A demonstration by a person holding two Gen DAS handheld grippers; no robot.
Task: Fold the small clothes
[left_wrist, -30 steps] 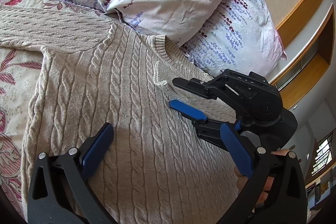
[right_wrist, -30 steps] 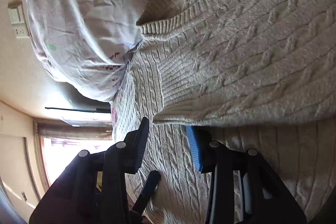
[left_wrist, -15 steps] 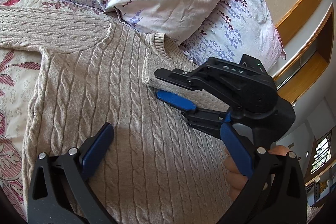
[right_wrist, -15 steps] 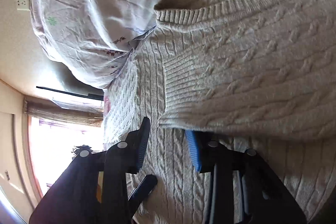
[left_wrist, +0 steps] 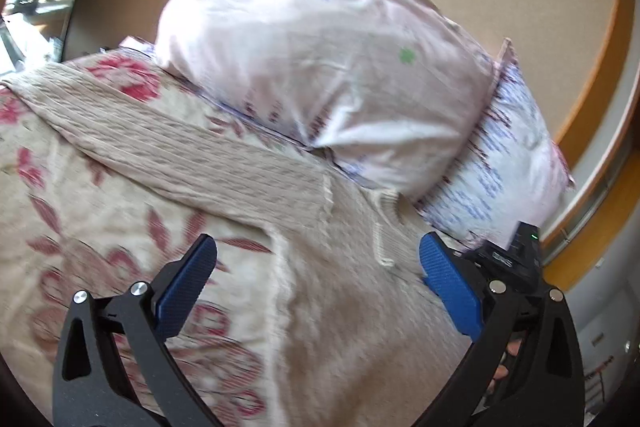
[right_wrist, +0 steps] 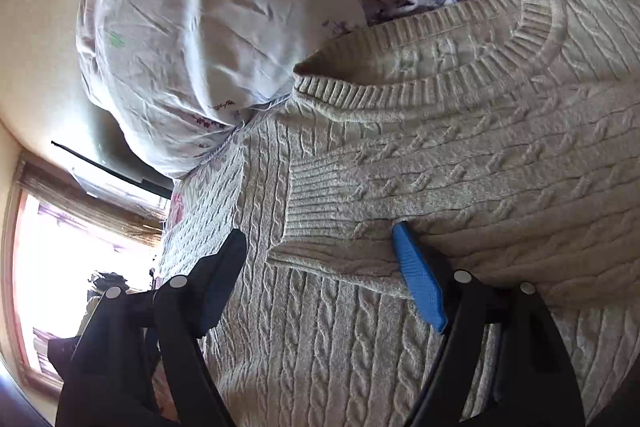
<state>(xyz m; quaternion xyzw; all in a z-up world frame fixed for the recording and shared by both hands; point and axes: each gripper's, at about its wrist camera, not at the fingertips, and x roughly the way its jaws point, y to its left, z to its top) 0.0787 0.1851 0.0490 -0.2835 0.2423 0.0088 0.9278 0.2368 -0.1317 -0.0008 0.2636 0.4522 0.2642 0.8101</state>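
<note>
Right wrist view — right tongs [right_wrist: 320, 267] apart over folded sweater [right_wrist: 480, 163] sleeve, left tongs [left_wrist: 316, 275] apart too

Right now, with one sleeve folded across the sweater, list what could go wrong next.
1. The folded sleeve lies loose on the sweater, and the right gripper is open with one finger against the sleeve edge; pulling away may drag it askew.
2. The other sleeve stretches far out over the floral bedspread; the open left gripper may bunch it.
3. The pillow crowds the collar.
</note>
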